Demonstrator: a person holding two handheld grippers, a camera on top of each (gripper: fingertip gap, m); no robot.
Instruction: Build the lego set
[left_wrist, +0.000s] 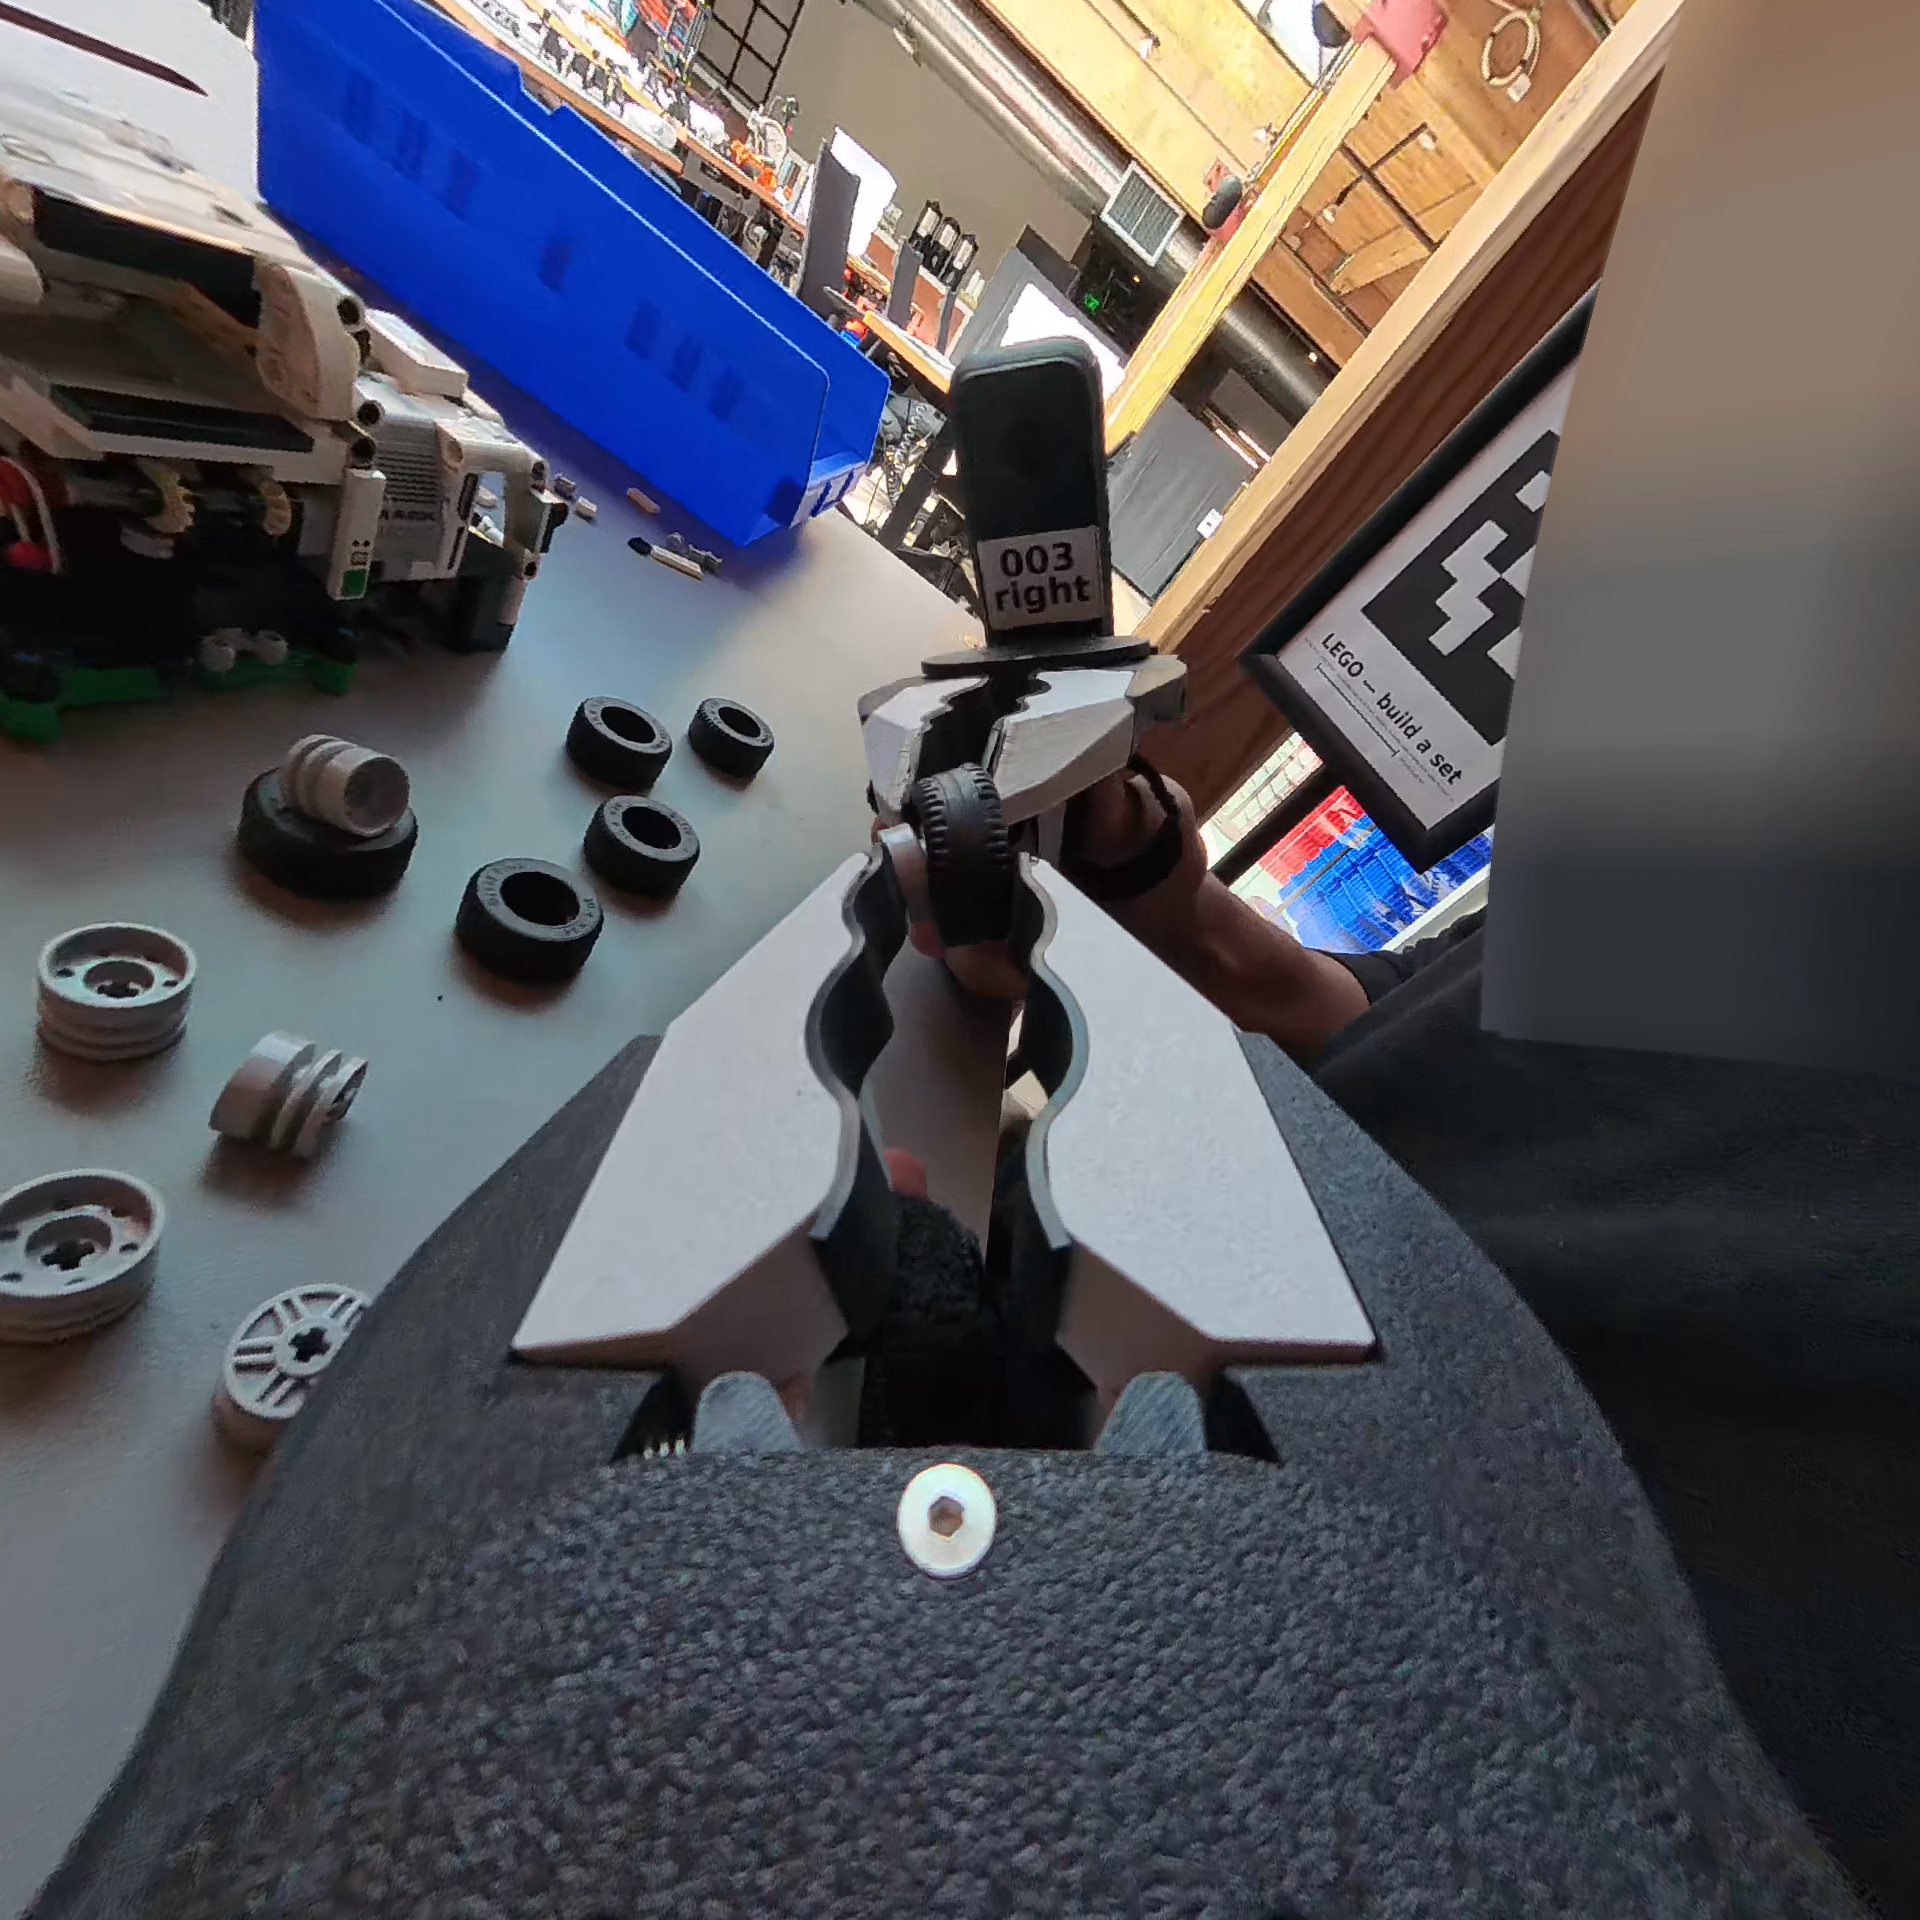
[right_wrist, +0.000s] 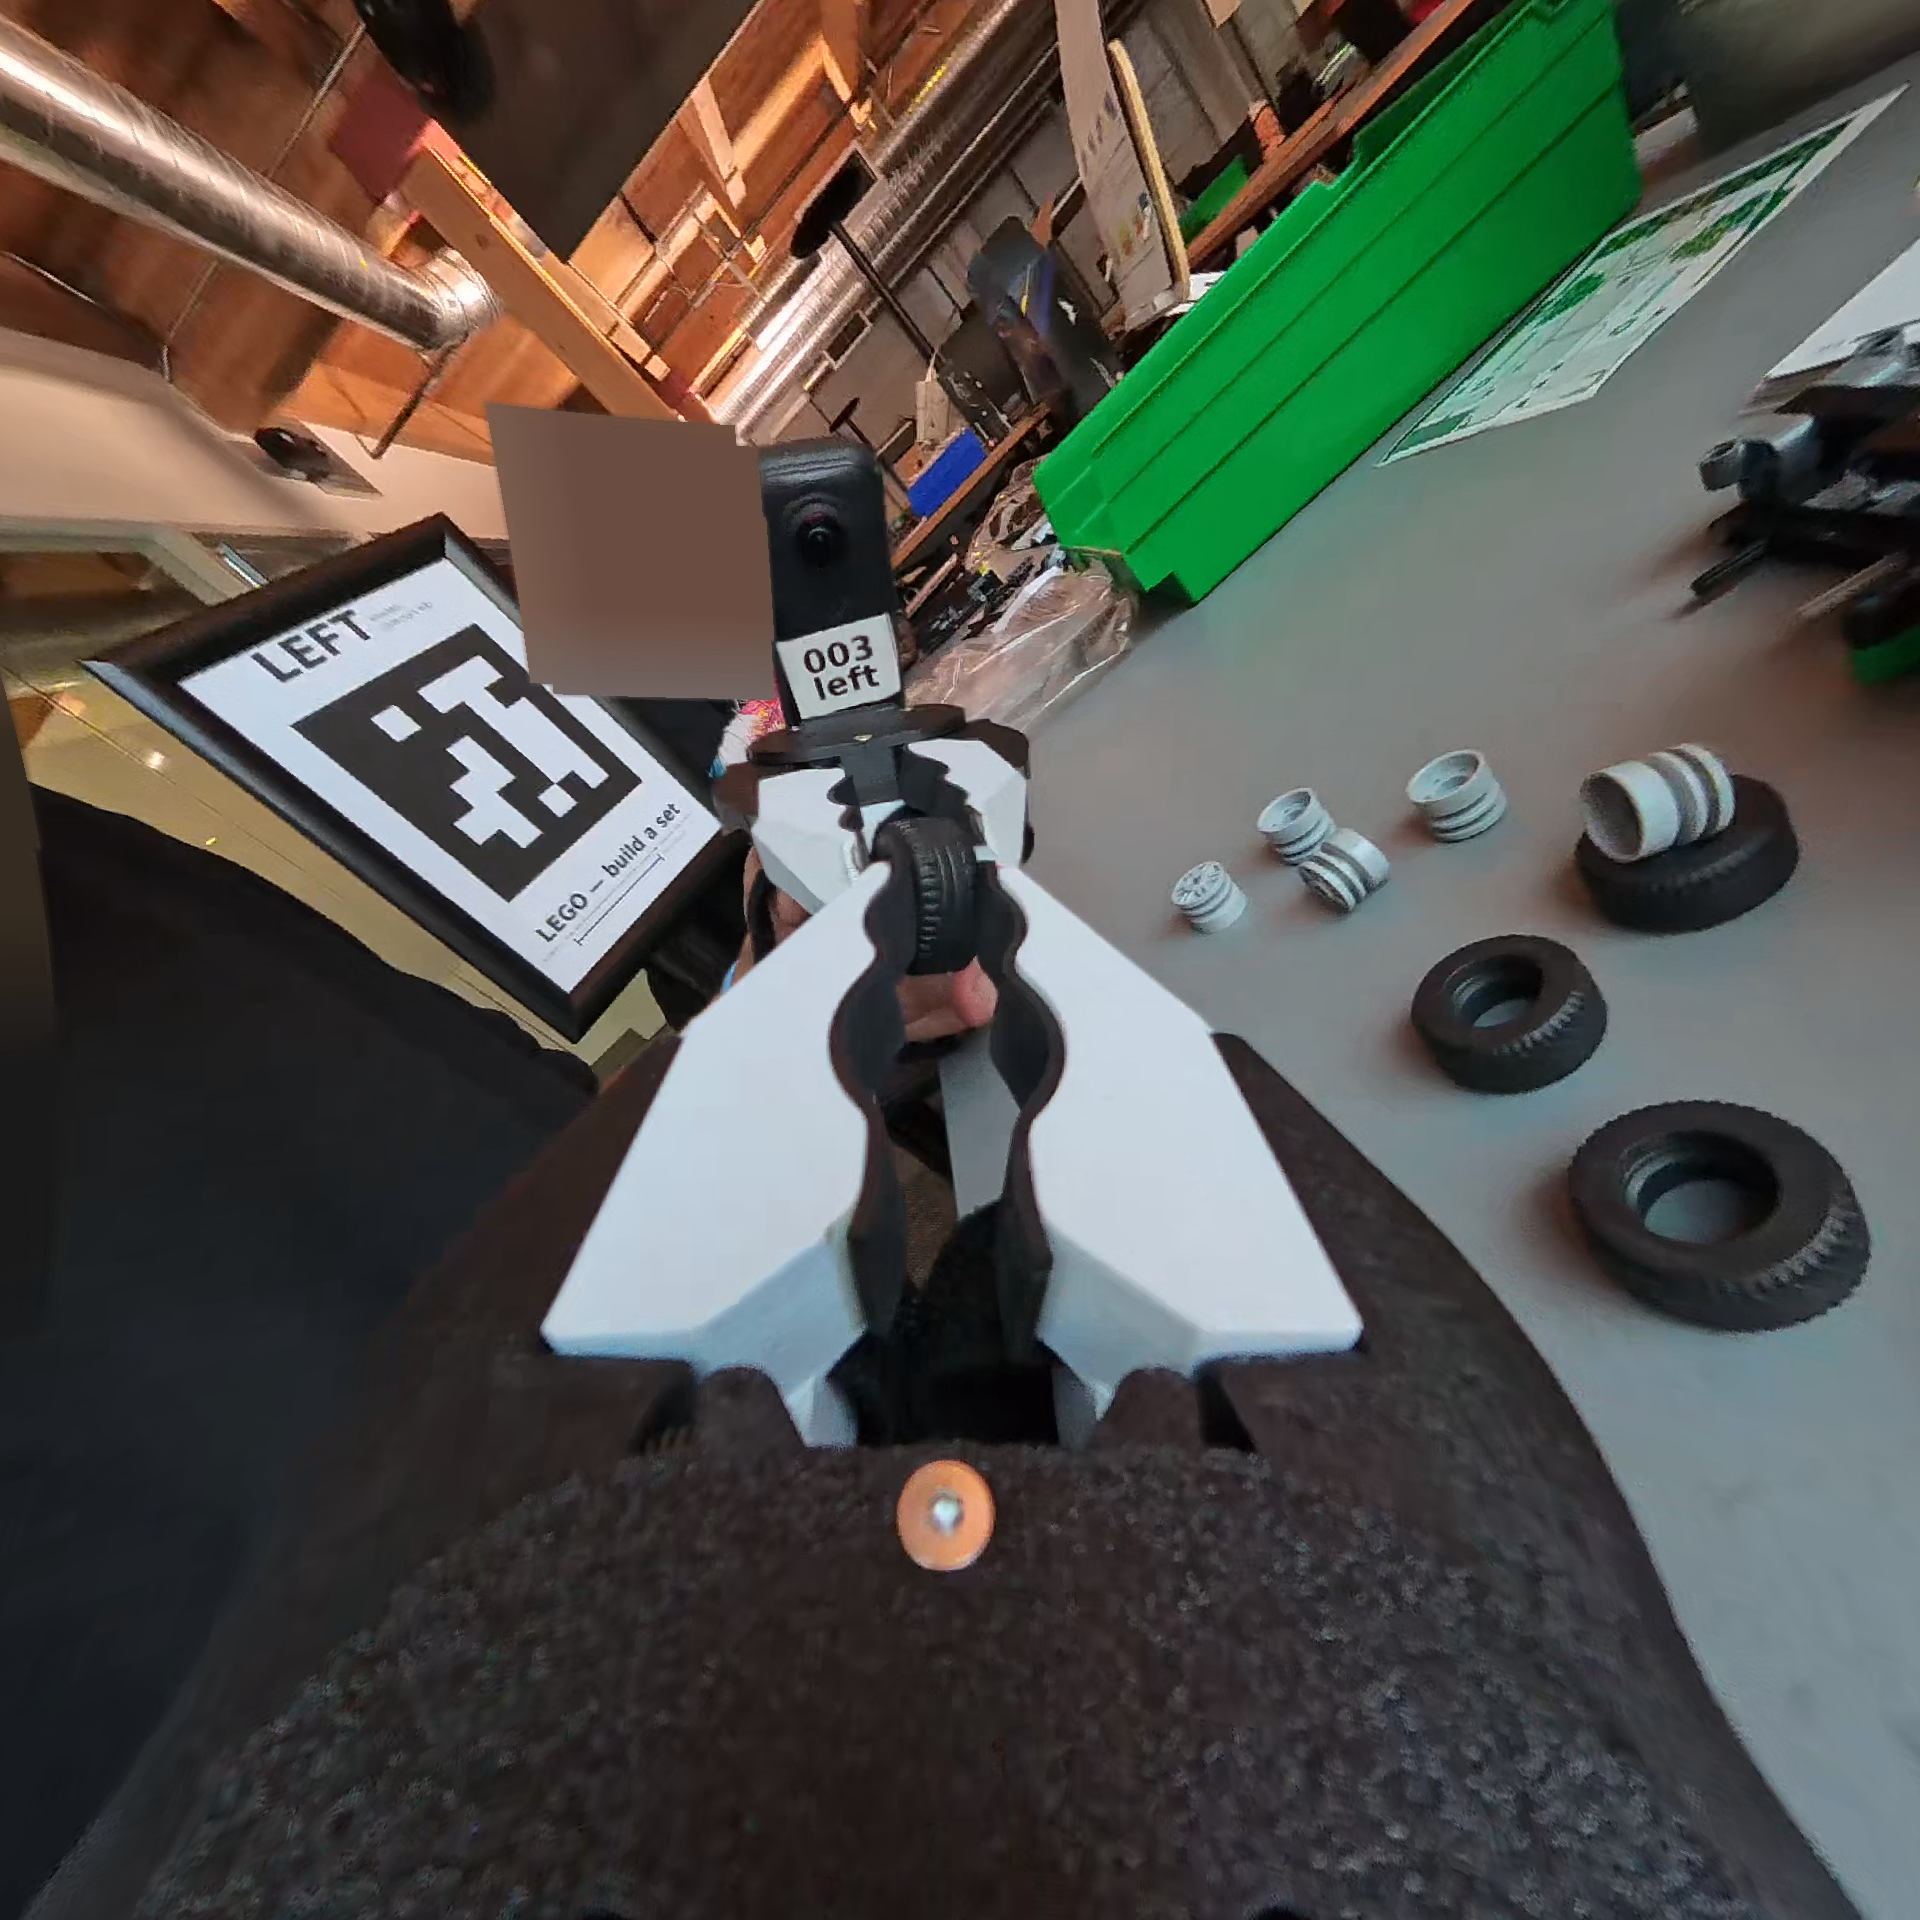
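- A small tyre (left_wrist: 961, 836) was held in the air above the near edge of the table (left_wrist: 790, 623), edge-on to both cameras, with a grey hub (left_wrist: 902, 864) pressed against its side.
- The left gripper (left_wrist: 951, 896) was closed narrow, and hub and tyre looked sandwiched between its tips.
- The right gripper (left_wrist: 958, 788) faced it tip to tip, also narrow, pinching the same tyre from the far side.
- The step seemed to be seating the hub in the tyre. To do it well, keep the hub square to the opening and squeeze evenly. The rubber would likely give, so a tilted hub could pop out.
- Only the left wrist view showed the hub clearly. It also showed the half-built model (left_wrist: 208, 416), a blue bin (left_wrist: 571, 260) and four loose small tyres (left_wrist: 621, 742).
- Only the right wrist view showed a green bin (right_wrist: 1351, 343), an instruction sheet (right_wrist: 1621, 281) and two big tyres (right_wrist: 1720, 1226). Its own right gripper (right_wrist: 940, 906) hid most of the hub there, and the left gripper (right_wrist: 914, 821) sat just behind the tyre.
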